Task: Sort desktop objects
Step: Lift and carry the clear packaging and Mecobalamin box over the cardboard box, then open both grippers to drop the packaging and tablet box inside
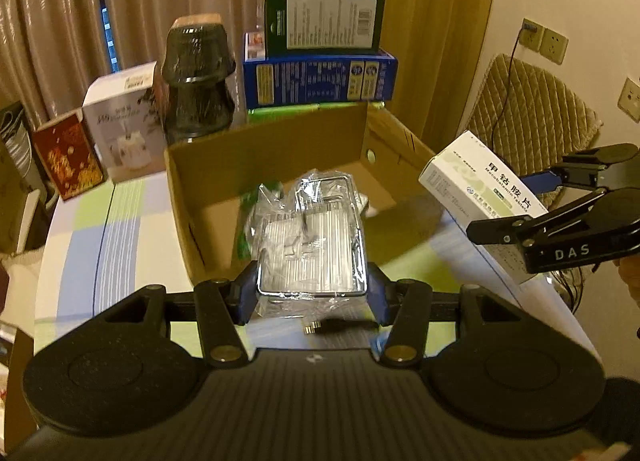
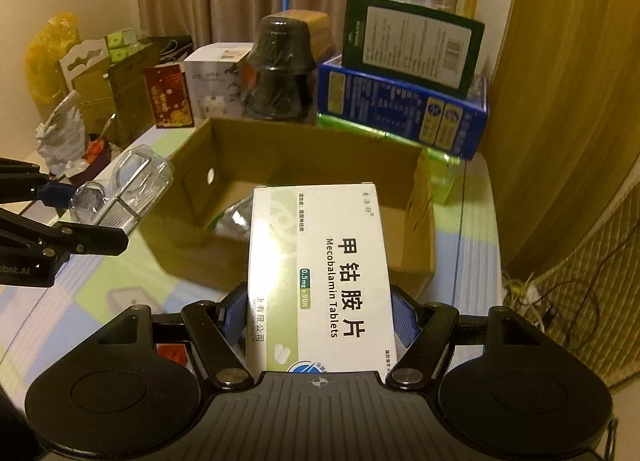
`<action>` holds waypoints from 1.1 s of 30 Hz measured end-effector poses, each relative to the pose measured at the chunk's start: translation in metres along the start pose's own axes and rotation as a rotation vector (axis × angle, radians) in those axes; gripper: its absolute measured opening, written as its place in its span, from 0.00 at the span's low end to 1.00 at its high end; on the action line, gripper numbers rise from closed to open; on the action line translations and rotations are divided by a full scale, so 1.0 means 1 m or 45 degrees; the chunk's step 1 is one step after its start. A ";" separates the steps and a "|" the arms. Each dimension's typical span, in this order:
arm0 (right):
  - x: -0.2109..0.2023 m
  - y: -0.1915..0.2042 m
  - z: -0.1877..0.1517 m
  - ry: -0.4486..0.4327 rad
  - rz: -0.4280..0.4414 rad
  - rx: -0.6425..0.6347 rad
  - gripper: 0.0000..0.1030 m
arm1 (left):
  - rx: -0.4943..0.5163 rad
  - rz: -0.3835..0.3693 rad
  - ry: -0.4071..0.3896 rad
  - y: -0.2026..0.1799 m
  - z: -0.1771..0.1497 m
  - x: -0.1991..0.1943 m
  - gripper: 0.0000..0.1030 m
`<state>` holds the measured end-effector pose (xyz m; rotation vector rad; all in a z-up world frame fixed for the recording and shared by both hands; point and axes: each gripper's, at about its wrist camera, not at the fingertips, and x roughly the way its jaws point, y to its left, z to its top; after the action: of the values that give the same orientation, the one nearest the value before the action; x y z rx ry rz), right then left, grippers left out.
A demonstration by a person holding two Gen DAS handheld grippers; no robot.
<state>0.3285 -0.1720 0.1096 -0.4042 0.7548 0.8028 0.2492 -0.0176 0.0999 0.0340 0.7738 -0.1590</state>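
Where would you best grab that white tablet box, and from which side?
Across its two long narrow edges, coming in from one short end. The tablet box is flat and oblong, so its width fits between the pads while its broad printed face stays up. The right gripper holds it just so now, near its rear end, above the table.
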 end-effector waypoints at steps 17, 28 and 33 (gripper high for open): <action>0.056 -0.024 0.060 0.030 -0.017 0.003 0.66 | 0.026 0.028 0.044 0.027 0.062 0.064 0.47; 0.085 -0.036 0.077 0.042 -0.044 0.017 0.66 | -0.014 0.023 0.086 0.042 0.072 0.103 0.47; 0.099 -0.038 0.079 0.042 -0.051 0.035 0.66 | -0.100 0.012 0.044 0.050 0.082 0.121 0.64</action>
<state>0.4391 -0.1007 0.0915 -0.4077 0.7856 0.7491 0.3992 0.0082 0.0726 -0.0338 0.8140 -0.1190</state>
